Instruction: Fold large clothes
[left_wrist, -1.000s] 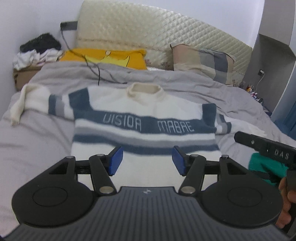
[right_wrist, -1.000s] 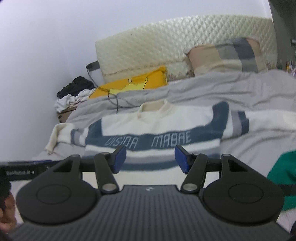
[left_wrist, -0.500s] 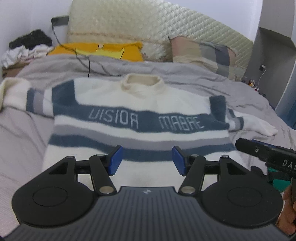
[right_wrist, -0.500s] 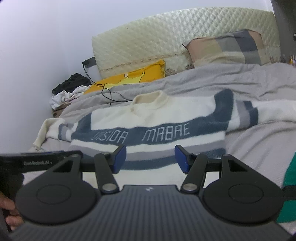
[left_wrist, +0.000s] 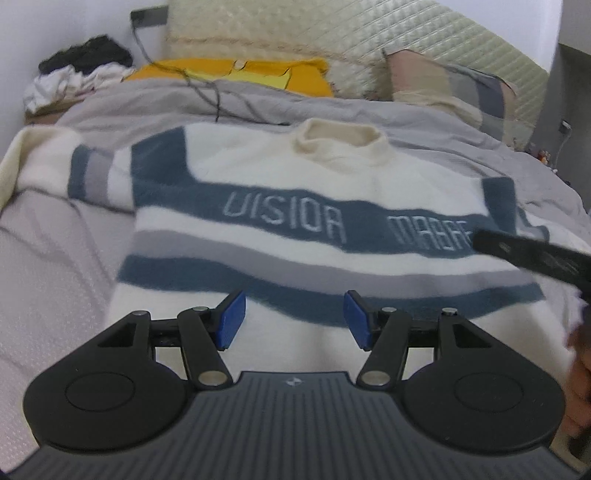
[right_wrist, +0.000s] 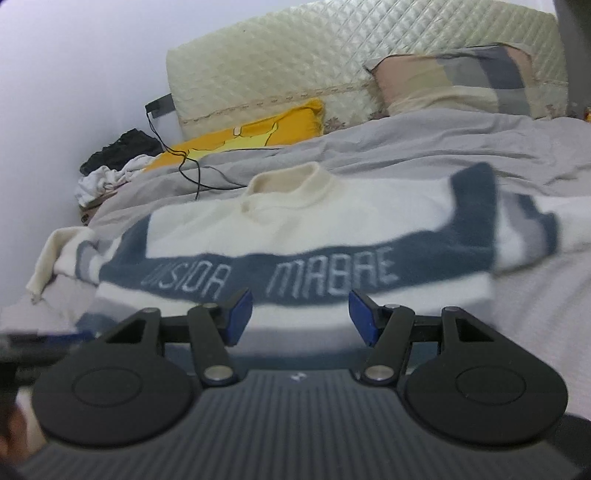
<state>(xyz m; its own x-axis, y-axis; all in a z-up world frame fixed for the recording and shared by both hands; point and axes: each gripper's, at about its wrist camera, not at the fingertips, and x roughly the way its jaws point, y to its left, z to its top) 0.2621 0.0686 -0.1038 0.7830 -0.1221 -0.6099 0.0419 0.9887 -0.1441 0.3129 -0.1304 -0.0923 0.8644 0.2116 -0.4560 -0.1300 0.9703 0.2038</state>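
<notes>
Sweater (left_wrist: 314, 177) flat on bed (left_wrist: 48, 288); L gripper (left_wrist: 293, 321), R gripper (right_wrist: 300, 315) jaws apart, apparently empty.

We look across a bed (left_wrist: 55, 258) in a pale-walled bedroom.

We see a grey duvet (left_wrist: 424, 122) rumpled over the bed, with a lighter textured sheet (left_wrist: 44, 314) showing at its left side. At the head stands a cream quilted headboard (right_wrist: 332, 48), and against it lean a yellow pillow (left_wrist: 306, 75) and a patchwork pillow (right_wrist: 461, 81) in beige, grey and blue. A black cable (right_wrist: 192, 173) trails from a dark wall fitting (right_wrist: 159, 105) down over the yellow pillow onto the duvet. In the left corner by the wall (right_wrist: 74, 74) we make out a heap of black and white clothes (left_wrist: 74, 74). The wall is plain white, evenly and softly lit.
</notes>
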